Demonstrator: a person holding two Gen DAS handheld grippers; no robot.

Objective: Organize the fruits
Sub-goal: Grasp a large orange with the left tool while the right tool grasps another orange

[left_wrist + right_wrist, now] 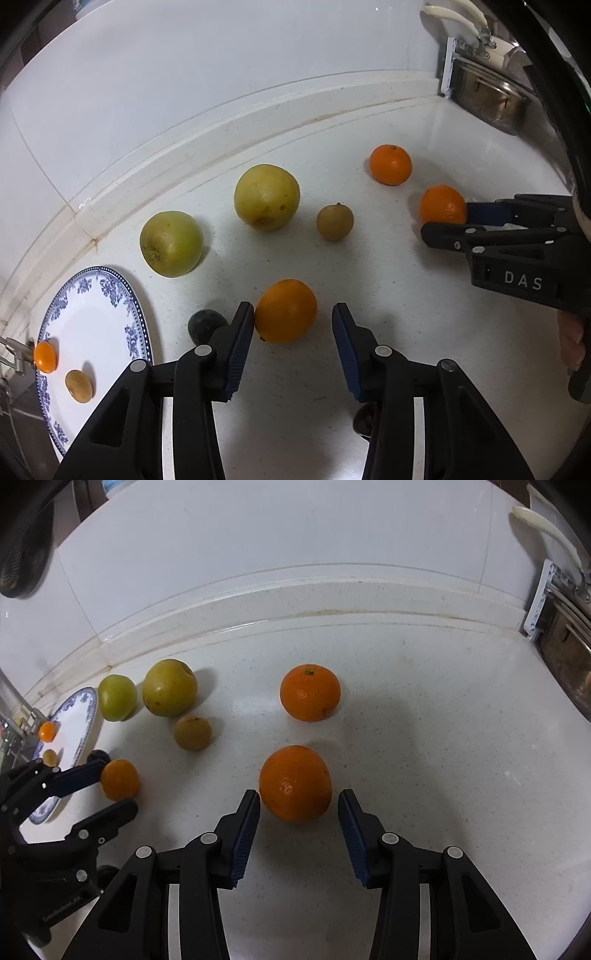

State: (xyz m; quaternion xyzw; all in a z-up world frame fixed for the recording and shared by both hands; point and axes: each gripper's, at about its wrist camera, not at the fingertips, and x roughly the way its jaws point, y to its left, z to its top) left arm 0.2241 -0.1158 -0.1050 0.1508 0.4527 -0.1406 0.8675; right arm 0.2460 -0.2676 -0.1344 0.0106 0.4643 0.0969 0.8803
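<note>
White speckled countertop (369, 369) with a raised back ledge under a tiled wall; fruit scattered across it. My left gripper (293, 325) has its fingers spread around an orange (286, 311): the left blue pad touches the peel, the right pad stands clear, so no pinch. A dark round fruit (205, 325) sits just behind the left finger, toward the plate. My right gripper (299, 806) is also spread, fingertips either side of a second orange (295, 782), with a gap on both sides. A third orange (309, 692) lies beyond it, toward the back ledge. Two yellow-green apples (266, 197) (171, 243) rest near the back ledge, a small brown kiwi-like fruit (334, 222) just in front of them. At the counter's left end lies a blue-patterned white plate (110, 295), carrying a small orange citrus (45, 356) at its outer rim and a small brown fruit (78, 386) beside that. A metal pot (491, 99) with a pale handle stands at the right back corner. Part of a hand (572, 343) shows behind the right gripper.
</note>
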